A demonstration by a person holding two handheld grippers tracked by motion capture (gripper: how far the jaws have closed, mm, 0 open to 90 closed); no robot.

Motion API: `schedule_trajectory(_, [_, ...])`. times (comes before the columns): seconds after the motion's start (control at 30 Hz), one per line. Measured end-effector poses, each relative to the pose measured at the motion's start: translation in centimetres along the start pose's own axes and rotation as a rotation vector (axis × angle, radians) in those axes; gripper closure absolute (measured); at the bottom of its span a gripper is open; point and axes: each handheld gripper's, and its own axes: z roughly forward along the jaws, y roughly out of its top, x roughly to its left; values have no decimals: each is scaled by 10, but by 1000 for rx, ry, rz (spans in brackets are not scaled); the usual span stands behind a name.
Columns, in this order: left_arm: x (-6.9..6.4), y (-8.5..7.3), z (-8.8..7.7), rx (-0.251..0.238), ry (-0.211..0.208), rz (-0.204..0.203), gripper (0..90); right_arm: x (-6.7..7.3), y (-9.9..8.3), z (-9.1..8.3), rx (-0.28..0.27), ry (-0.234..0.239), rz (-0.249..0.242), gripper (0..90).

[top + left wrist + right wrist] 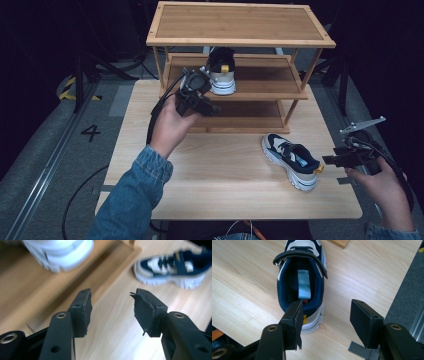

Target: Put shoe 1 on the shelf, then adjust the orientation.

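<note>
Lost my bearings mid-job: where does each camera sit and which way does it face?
High view: above the near table edge, facing the rack; forearms, both tools.
Left gripper view: on the left tool, open, facing the shelf shoe and table shoe.
Right gripper view: on the right tool, open behind the table shoe's heel.
All share the table shoe.

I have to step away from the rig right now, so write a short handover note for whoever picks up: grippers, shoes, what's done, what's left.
Left gripper: open, nothing between the jaws, in front of the rack's middle shelf.
Right gripper: open, empty, just behind the heel of the shoe on the table, not touching it.
Shoes: one shoe on the middle shelf, standing heel outward; the other lies on the wooden table, to the right.
Done: first shoe shelved and let go.
Left: likely grip the table shoe by its heel and set it on the shelf beside the first.
</note>
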Motion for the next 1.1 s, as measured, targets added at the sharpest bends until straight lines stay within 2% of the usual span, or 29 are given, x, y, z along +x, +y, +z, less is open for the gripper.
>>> schedule_trajectory(0.17, [-4, -35, 2, 73, 40, -47, 468, 6, 0, -5, 32, 14, -4, 439])
schedule_trajectory(0.23, [-6, -47, 7, 112, 75, -64, 471, 9, 1, -5, 46, 19, -10, 436])
schedule_trajectory(0.33, [-11, -64, 18, 169, 48, -93, 466, 13, 2, -4, 57, 12, -15, 436])
schedule_trajectory(0.4, [-12, -72, 26, 200, 39, -88, 464, 13, 3, -3, 64, 17, -14, 436])
schedule_trajectory(0.5, [-10, -79, 35, 278, 28, -86, 458, 15, 3, -1, 88, 25, -24, 433])
schedule_trajectory(0.67, [-1, -92, 47, 321, 5, -151, 444, 15, 1, 1, 119, 43, -23, 426])
schedule_trajectory(0.73, [2, -96, 54, 347, 7, -158, 444, 14, 0, 3, 130, 52, -17, 425])
schedule_trajectory(0.9, [4, -100, 59, 366, 1, -162, 444, 15, 2, 9, 142, 58, -19, 437])
schedule_trajectory(0.93, [4, -102, 60, 360, 4, -161, 445, 16, 3, 11, 149, 61, -24, 449])
schedule_trajectory(1.07, [6, -105, 63, 386, 13, -160, 450, 18, 4, 21, 181, 69, -38, 512])
schedule_trajectory(1.1, [5, -105, 63, 387, 12, -165, 450, 19, 4, 28, 203, 70, -47, 590])
